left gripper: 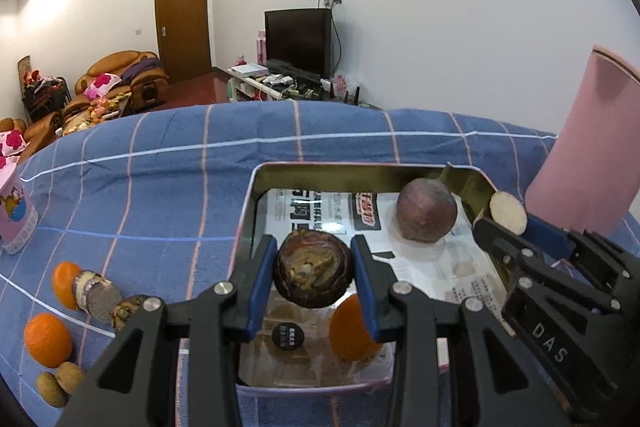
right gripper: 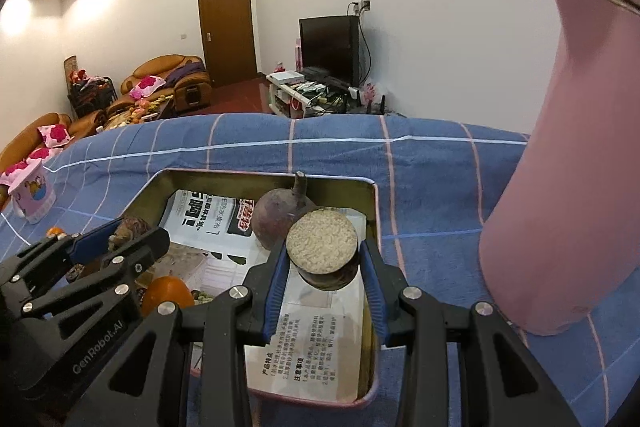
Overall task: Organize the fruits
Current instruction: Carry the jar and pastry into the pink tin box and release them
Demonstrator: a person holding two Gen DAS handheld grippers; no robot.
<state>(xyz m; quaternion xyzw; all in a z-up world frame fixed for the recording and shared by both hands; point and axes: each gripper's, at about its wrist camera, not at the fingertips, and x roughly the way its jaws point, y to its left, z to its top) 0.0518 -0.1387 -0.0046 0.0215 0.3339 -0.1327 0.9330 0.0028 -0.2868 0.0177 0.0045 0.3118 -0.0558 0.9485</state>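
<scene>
My left gripper (left gripper: 313, 251) is shut on a dark brown round fruit (left gripper: 313, 273) whose cut, mottled face points at the camera. It hangs over the near part of a paper-lined metal tin (left gripper: 248, 211). In the tin lie a purple-brown round fruit (left gripper: 426, 211) and an orange (left gripper: 352, 331). My right gripper (right gripper: 323, 255) is shut on a cut fruit piece (right gripper: 322, 247) with a pale grainy face, above the tin's (right gripper: 374, 203) right side. The purple fruit (right gripper: 272, 223) sits just behind it. Each gripper shows in the other's view: the right gripper (left gripper: 512, 223) and the left gripper (right gripper: 122, 239).
A tall pink cylinder (right gripper: 560, 187) stands close on the right of the tin. On the blue checked cloth to the left lie two oranges (left gripper: 48, 339), a cut fruit piece (left gripper: 96, 295) and small brown fruits (left gripper: 56, 383). A pink cup (left gripper: 16, 219) stands at far left.
</scene>
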